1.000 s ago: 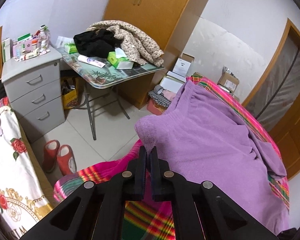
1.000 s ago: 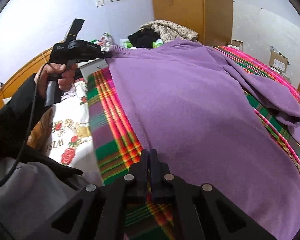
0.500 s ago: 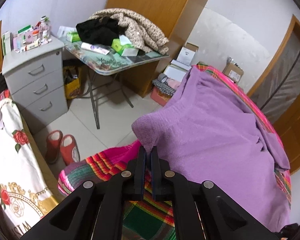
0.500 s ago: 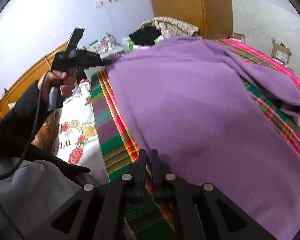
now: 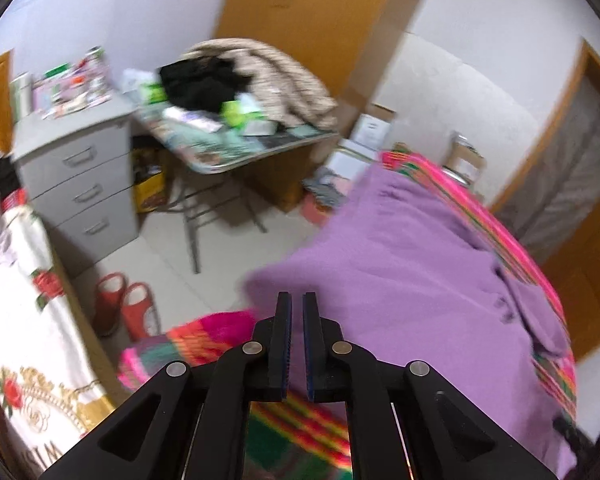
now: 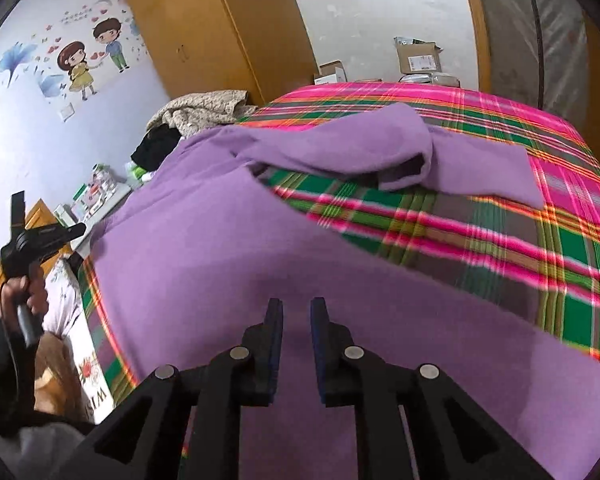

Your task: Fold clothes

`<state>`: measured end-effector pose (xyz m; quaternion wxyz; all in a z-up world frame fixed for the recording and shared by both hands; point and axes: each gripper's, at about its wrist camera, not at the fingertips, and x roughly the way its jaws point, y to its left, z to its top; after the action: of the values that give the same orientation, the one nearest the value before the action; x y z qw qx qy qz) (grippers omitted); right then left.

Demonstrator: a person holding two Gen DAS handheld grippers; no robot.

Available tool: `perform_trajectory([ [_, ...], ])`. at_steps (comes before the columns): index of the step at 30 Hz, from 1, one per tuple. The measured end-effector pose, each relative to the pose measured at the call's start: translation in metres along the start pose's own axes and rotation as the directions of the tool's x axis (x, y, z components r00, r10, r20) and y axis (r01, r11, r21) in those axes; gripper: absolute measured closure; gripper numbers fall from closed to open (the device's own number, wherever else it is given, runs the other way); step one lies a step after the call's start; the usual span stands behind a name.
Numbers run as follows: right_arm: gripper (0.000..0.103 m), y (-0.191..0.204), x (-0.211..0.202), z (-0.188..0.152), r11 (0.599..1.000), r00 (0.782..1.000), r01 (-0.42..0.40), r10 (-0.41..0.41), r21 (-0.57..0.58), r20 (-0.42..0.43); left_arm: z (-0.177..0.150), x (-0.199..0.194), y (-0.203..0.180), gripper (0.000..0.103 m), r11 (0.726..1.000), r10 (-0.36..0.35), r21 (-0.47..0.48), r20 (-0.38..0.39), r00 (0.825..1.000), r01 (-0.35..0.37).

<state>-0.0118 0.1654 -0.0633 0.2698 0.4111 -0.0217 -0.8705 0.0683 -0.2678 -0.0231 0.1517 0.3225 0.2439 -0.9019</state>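
Plaid bedspread (image 6: 480, 236): purple garment (image 6: 228, 248) under right hand-held gripper (image 6: 296, 308) (jaws just parting, empty).

- Setting: a bedroom in a home.
- A bed under a bright pink-and-green plaid blanket (image 6: 480, 236).
- Tall orange-brown wooden wardrobe (image 6: 220, 36) against the wall.
- Cartoon boy-and-girl wall sticker (image 6: 92, 56) on the pale wall.
- Grey three-drawer cabinet (image 5: 80, 184), its top crowded with small bottles and boxes.
- Folding metal-legged table (image 5: 236, 152) piled with clothes.
- Pair of red slippers (image 5: 124, 308) on the tiled floor.
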Motion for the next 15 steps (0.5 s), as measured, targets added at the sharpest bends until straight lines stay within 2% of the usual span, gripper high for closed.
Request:
perform_trajectory([
  [4,0.088,-0.006,0.019,0.013,1.000,0.999,-0.006,0.006,0.014,-0.042,-0.006,0.013,-0.042,0.096,0.992,-0.076,0.095,-0.039,0.996,0.080],
  [6,0.088,-0.013,0.031,0.014,0.999,0.996,0.022,-0.020,0.026,-0.084,-0.009,0.022,-0.055,0.096,0.986,-0.100,0.123,-0.073,0.992,0.109],
  [7,0.091,-0.018,0.035,0.014,0.999,0.995,0.030,-0.026,0.040,-0.100,-0.011,0.028,-0.061,0.096,0.984,-0.100,0.137,-0.096,0.990,0.113],
  [9,0.091,-0.029,0.033,0.015,0.996,0.995,0.036,-0.029,0.076,-0.094,-0.014,0.040,-0.062,0.096,0.986,-0.065,0.147,-0.128,0.990,0.083],
  [12,0.091,-0.036,0.026,0.018,0.993,0.994,0.073,-0.066,0.088,-0.082,-0.007,0.050,-0.046,0.096,0.994,-0.030,0.100,-0.137,0.990,0.043],
  [15,0.085,-0.031,0.018,0.023,0.996,0.997,0.055,-0.051,0.075,-0.050,0.006,0.046,-0.021,0.093,0.997,0.043,0.063,-0.095,0.995,-0.037],
])
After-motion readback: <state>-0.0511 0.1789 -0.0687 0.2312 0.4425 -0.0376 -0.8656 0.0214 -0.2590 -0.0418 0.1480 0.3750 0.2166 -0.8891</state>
